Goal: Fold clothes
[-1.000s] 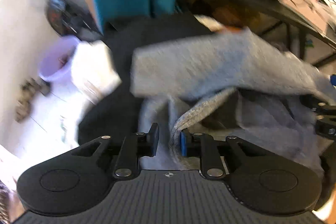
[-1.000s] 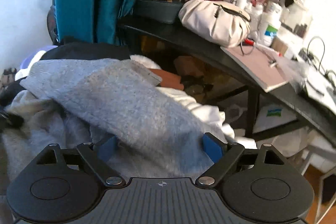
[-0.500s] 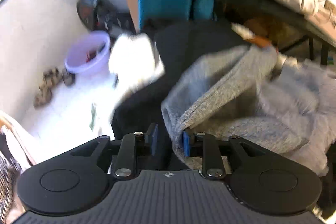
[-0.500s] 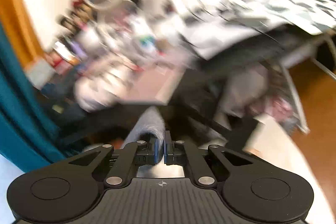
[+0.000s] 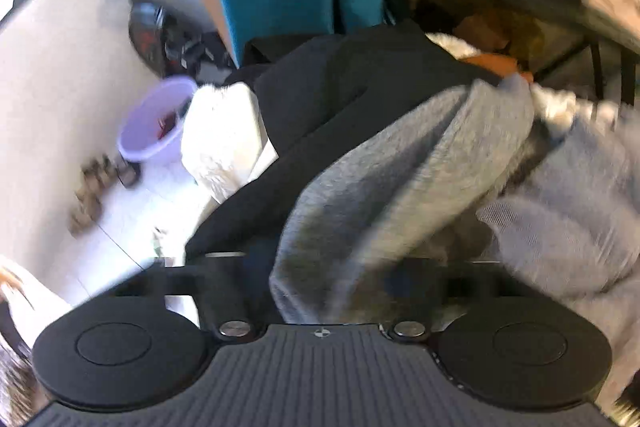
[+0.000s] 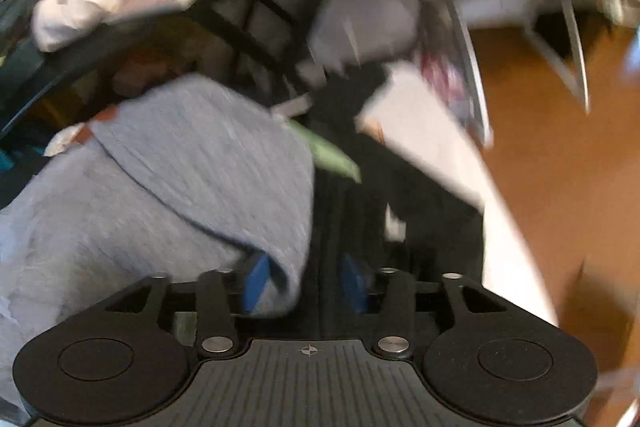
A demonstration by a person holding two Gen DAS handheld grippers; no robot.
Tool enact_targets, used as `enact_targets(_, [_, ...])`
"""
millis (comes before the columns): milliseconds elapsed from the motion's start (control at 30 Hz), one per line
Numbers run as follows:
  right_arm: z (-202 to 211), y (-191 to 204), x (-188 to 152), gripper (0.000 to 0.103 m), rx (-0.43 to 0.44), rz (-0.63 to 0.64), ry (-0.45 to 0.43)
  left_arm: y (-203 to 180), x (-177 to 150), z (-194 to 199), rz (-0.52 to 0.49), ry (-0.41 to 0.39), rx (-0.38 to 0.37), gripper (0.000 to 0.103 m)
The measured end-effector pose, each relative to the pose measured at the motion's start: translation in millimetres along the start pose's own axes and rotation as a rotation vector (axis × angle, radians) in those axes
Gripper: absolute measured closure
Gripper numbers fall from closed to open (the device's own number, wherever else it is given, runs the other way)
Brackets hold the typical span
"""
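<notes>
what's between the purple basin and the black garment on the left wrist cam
A white fluffy cloth lies between the purple basin and the black garment, shown in the left wrist view.

Both wrist views look steeply down, close, sharing the grey garment (image 5: pixel 400 179).

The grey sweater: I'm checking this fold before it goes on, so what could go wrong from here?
1. The right gripper is opening with the grey sweater only against one pad, so that edge may drop and the fold fall apart.
2. The left gripper is closing on a thick bunch of the sweater, which may crease or slip.
3. The sweater lies over a black garment, which may get dragged along.
</notes>
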State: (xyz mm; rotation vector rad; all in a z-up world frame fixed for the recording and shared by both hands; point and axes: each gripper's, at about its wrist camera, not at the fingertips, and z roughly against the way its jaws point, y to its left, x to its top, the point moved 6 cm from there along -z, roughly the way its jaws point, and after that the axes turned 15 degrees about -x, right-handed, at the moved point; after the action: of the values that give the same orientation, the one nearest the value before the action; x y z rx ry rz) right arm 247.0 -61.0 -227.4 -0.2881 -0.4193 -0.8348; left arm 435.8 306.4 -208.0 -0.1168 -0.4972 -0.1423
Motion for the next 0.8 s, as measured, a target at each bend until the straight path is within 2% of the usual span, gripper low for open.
enact_targets(33, [9,4,8,0.052,0.006,0.016,-0.053,4,0,3,0.049,-0.006,-0.019,0.081])
enact_targets(100, [26,15,21,0.049,0.039,0.044,-0.145,17,1,19,0.112,-0.055,-0.010,0.085])
enact_targets(200, [41,48,40,0.042,0.125,0.150,-0.239,43,-5,50,0.179,-0.141,0.056,0.086])
enact_targets(233, [43,62,44,0.041,0.159,0.195,-0.256,54,-9,59,0.205,-0.161,0.083,0.084])
enact_targets(300, [44,93,47,0.037,0.224,0.265,-0.251,75,-27,61,0.269,-0.128,0.117,0.077])
enact_targets(367, [40,123,48,0.026,0.280,0.313,-0.232,89,-53,51,0.301,-0.055,0.128,0.066])
enact_targets(400, [39,138,48,0.020,0.306,0.335,-0.221,89,-63,48,0.300,-0.033,0.105,0.065])
enact_targets(433, [36,153,48,0.018,0.323,0.358,-0.212,89,-72,44,0.300,-0.011,0.082,0.064])
enact_targets(500, [30,180,47,0.018,0.337,0.393,-0.201,87,-88,39,0.290,0.033,0.041,0.058])
enact_targets(567, [24,201,44,0.017,0.386,0.395,-0.188,84,-93,37,0.292,0.072,0.012,0.041])
enact_targets(700, [25,230,21,0.019,0.474,0.451,-0.204,73,-82,35,0.255,0.084,-0.014,0.031])
enact_targets(767, [19,244,7,0.029,0.460,0.546,-0.184,63,-73,34,0.200,0.083,-0.023,0.025])
enact_targets(800, [15,249,1,0.043,0.451,0.574,-0.146,58,-67,29,0.163,0.092,-0.031,0.025])
